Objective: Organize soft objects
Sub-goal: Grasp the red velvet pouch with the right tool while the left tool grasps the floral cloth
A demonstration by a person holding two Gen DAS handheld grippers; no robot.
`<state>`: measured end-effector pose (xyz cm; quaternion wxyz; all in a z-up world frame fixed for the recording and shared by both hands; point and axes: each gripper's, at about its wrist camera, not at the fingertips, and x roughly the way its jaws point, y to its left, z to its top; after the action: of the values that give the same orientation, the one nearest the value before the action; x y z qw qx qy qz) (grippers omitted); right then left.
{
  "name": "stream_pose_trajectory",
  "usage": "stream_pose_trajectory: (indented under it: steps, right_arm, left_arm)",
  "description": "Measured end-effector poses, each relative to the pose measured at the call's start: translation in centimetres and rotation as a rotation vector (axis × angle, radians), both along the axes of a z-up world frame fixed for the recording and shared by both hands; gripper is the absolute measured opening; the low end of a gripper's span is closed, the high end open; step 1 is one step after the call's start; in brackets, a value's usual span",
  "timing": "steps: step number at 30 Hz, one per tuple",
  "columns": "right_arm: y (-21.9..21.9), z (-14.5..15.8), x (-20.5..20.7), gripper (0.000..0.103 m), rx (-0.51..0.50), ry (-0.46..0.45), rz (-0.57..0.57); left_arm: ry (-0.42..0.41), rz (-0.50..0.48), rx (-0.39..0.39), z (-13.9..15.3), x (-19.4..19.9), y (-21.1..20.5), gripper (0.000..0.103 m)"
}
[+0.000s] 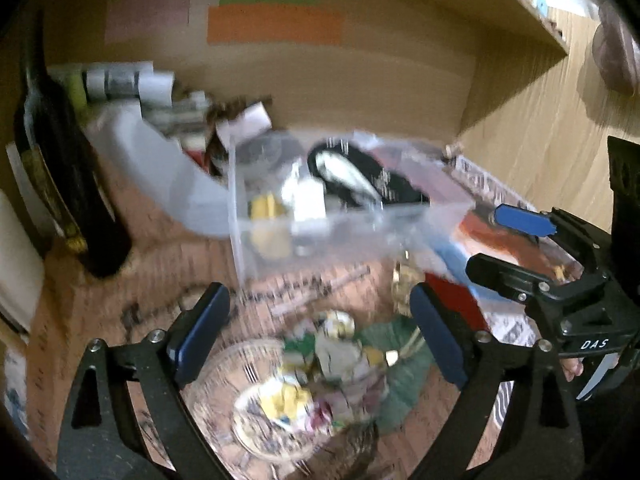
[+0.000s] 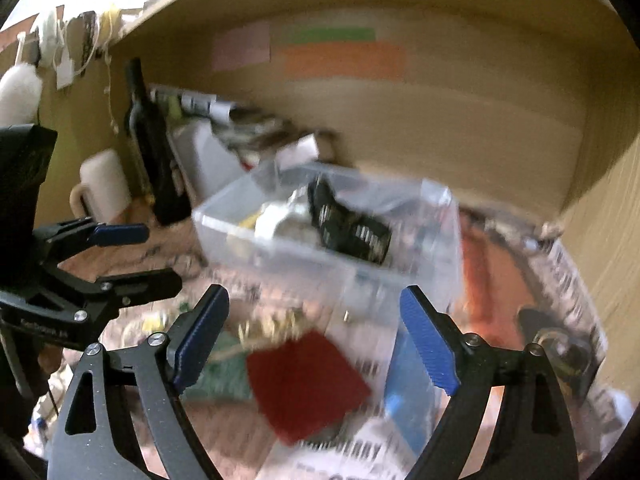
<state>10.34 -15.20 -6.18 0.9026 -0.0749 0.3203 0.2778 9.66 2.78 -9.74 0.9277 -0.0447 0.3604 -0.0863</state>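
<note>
A clear plastic bin (image 1: 312,240) (image 2: 280,248) stands on the desk and holds a black-and-white soft item (image 1: 360,176) (image 2: 352,228) and small white and yellow things. My left gripper (image 1: 320,332) is open and empty above a glass bowl (image 1: 256,400) of small colourful pieces and a green cloth (image 1: 404,376). My right gripper (image 2: 316,344) is open and empty above a red cloth (image 2: 308,380), with a blue cloth (image 2: 408,400) beside it. Each gripper also shows in the other's view, the right (image 1: 516,248) and the left (image 2: 140,256). Both views are blurred.
A dark bottle (image 1: 60,168) (image 2: 156,152) stands at the left. A white mug (image 2: 104,188) is beside it. White containers (image 1: 128,80) and clutter line the back wall. A wooden shelf (image 1: 520,8) hangs overhead. Printed newspaper (image 2: 568,288) lies at the right.
</note>
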Motion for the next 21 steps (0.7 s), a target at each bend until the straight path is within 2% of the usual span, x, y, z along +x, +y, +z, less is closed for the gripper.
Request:
stream_pose_trajectory:
  steps: [6, 10, 14, 21]
  right_arm:
    - [0.6, -3.7, 0.9, 0.086, -0.038, 0.151, 0.046]
    - [1.1, -4.5, 1.7, 0.086, -0.052, 0.18, 0.057]
    - [1.5, -5.1, 2.8, 0.085, -0.057, 0.216, 0.063]
    - [1.7, -6.1, 3.7, 0.065, -0.063, 0.255, 0.059]
  left_arm:
    - [0.11, -0.017, -0.025, -3.4, -0.1, -0.5, 0.092]
    - [0.154, -0.01, -0.033, -4.9, 0.1, -0.2, 0.092]
    - [0.159, 0.02, -0.063, -5.4, 0.1, 0.7, 0.092]
    - [0.165, 0.058, -0.072, -5.9, 0.3, 2.1, 0.073]
